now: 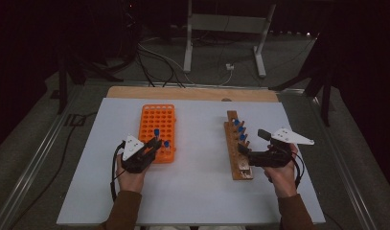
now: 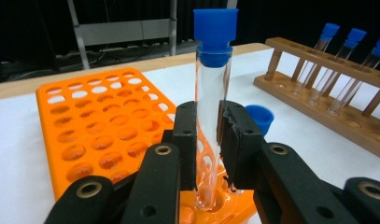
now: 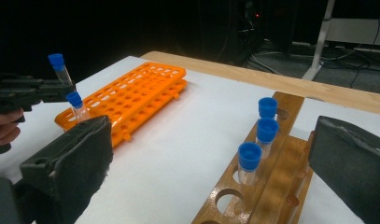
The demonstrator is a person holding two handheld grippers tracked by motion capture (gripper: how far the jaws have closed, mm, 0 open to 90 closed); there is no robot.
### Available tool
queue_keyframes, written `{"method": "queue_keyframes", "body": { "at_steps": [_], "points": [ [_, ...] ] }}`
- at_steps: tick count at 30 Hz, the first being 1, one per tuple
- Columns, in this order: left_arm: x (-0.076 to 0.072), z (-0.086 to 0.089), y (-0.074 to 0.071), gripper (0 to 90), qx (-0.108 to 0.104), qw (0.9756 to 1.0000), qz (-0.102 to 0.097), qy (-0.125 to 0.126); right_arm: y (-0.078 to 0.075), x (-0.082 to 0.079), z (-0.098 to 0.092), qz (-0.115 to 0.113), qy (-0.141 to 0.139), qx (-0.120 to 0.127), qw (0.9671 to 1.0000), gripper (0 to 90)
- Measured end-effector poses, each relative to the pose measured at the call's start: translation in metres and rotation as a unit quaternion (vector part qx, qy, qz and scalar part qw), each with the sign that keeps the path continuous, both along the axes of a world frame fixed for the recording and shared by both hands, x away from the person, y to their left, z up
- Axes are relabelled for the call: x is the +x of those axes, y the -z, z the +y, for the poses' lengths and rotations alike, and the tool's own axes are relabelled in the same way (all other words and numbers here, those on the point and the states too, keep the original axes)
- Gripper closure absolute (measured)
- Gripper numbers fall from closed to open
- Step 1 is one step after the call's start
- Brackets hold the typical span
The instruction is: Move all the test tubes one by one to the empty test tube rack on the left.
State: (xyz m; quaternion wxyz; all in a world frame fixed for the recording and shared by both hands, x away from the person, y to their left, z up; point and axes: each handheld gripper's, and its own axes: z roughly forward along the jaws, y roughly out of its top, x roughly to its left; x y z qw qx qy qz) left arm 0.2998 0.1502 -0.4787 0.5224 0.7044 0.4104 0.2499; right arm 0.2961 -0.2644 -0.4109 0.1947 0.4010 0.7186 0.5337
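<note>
My left gripper [image 2: 210, 122] is shut on a clear test tube [image 2: 211, 88] with a blue cap, held upright. The tube's lower end sits in a hole at the near corner of the orange rack [image 2: 99, 121]. A second blue-capped tube [image 2: 259, 117] stands in that rack just beyond it. In the high view the left gripper [image 1: 152, 146] is at the orange rack's [image 1: 157, 120] near edge. My right gripper [image 3: 211, 140] is open, its jaws wide apart on either side of the wooden rack [image 3: 271, 182], which holds three blue-capped tubes [image 3: 249, 158]. In the high view the right gripper [image 1: 252, 142] is beside the wooden rack [image 1: 233, 158].
The racks stand on a white sheet [image 1: 197, 182] over a wooden table. A grey metal stand [image 1: 226, 28] and cables lie on the floor beyond the far edge. Most holes in the orange rack hold nothing.
</note>
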Motion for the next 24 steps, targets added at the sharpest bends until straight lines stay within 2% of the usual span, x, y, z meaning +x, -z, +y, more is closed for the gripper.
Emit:
{"method": "queue_keyframes", "body": {
  "at_steps": [4,10,13,16,21,24],
  "points": [
    [0.002,-0.004,0.005,77.9,0.003,1.0000,0.004,0.002,0.001,0.000,0.001,0.002,-0.001,0.000,1.0000,0.1],
    [0.003,-0.005,0.014,77.9,0.022,0.9995,0.025,0.004,0.001,0.000,0.001,0.002,-0.003,-0.001,1.0000,0.1],
    [0.003,-0.008,0.019,78.0,0.042,0.9982,0.041,0.007,0.001,0.000,-0.001,0.001,-0.003,0.000,1.0000,0.1],
    [0.003,-0.008,0.019,78.5,0.048,0.9976,0.049,0.008,0.000,-0.001,-0.001,0.001,-0.003,0.001,1.0000,0.1],
    [0.003,-0.010,0.022,78.7,0.071,0.9953,0.065,0.011,0.000,-0.001,-0.002,0.000,-0.003,0.002,1.0000,0.1],
    [0.004,-0.012,0.023,78.7,0.075,0.9950,0.066,0.011,-0.001,-0.001,-0.003,-0.002,-0.003,0.002,1.0000,0.1]
  ]
}}
